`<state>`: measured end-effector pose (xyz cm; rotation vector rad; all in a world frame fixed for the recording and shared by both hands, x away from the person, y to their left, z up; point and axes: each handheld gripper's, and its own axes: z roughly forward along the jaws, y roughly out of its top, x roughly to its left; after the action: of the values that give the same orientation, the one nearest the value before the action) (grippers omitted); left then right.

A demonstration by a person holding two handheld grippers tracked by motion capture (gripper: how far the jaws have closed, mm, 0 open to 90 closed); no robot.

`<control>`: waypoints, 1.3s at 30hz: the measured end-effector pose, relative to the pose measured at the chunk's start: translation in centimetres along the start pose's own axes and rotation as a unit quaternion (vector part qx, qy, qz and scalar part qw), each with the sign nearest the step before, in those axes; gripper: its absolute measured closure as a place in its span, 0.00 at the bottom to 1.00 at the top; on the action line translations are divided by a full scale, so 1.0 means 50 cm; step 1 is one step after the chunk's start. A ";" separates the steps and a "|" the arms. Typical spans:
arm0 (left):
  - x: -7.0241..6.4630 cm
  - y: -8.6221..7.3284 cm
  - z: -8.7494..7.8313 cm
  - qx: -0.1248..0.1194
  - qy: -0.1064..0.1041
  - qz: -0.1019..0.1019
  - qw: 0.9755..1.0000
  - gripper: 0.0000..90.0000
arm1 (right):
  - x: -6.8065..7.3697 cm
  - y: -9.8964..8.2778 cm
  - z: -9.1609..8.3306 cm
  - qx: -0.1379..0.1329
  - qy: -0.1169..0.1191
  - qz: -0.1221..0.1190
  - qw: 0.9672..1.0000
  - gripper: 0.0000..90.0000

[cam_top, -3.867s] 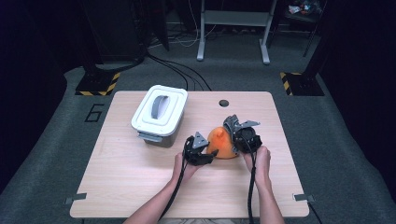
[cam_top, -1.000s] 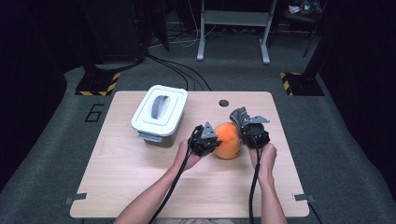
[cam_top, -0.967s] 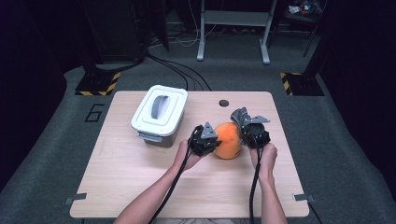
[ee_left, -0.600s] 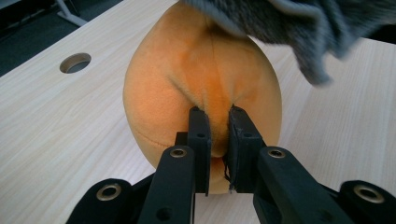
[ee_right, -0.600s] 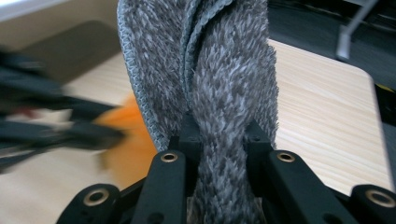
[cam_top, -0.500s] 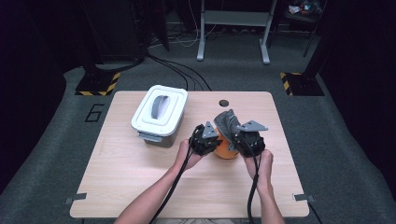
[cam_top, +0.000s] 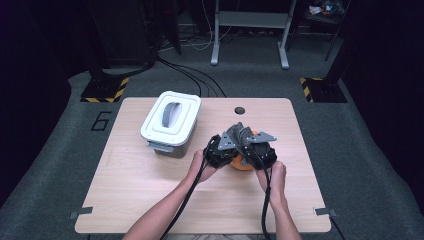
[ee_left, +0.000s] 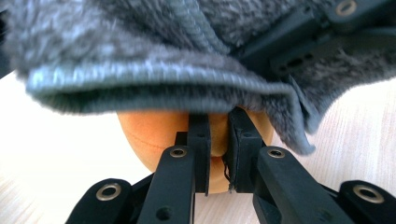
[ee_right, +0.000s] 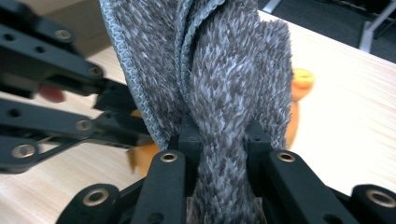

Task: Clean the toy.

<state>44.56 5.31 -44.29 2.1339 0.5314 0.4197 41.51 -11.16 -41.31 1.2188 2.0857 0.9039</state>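
Observation:
An orange rounded soft thing [cam_top: 241, 163] sits on the wooden table [cam_top: 150, 200] right of centre. My left gripper [cam_top: 223, 148] comes at it from the left; in the left gripper view this gripper [ee_left: 218, 122] is shut on a small fold of the orange thing [ee_left: 154, 140]. A grey fuzzy cloth [cam_top: 235, 133] lies draped over the top of it. My right gripper [cam_top: 254, 146] holds that cloth from the right. In the right gripper view its jaws [ee_right: 220, 127] are shut on a bunched strip of the cloth [ee_right: 224, 70], and the orange thing [ee_right: 301, 79] peeks out behind.
A white lidded box with a grey handle [cam_top: 170, 122] stands at the back left of the table. A small round hole [cam_top: 240, 110] sits near the far edge. Cables trail from both grippers toward the near edge.
My right gripper has carried the grey cloth leftward over the orange thing, which is now mostly covered. The left gripper has stayed where it was.

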 end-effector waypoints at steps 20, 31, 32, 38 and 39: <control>-0.006 -0.009 -0.006 0.003 -0.010 0.006 1.000 0.90 | -0.106 0.004 0.050 0.038 -0.058 0.056 0.996 0.83; -0.003 -0.009 -0.013 0.001 -0.002 0.018 1.000 0.90 | -0.096 0.018 -0.003 0.010 -0.047 0.048 0.998 0.83; -0.003 -0.008 -0.013 0.001 0.001 0.021 1.000 0.90 | -0.092 0.025 -0.012 0.005 -0.038 0.040 0.998 0.83; -0.004 -0.001 -0.013 0.002 0.008 0.027 1.000 0.90 | -0.048 0.063 -0.025 -0.003 0.017 0.018 1.000 0.83; -0.005 0.000 -0.012 -0.001 0.008 0.026 1.000 0.90 | -0.040 0.067 -0.022 0.004 0.019 0.013 1.000 0.83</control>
<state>44.08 5.58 -43.98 2.1478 0.4865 0.4667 43.31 -12.03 -37.81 1.2453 2.1104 0.9383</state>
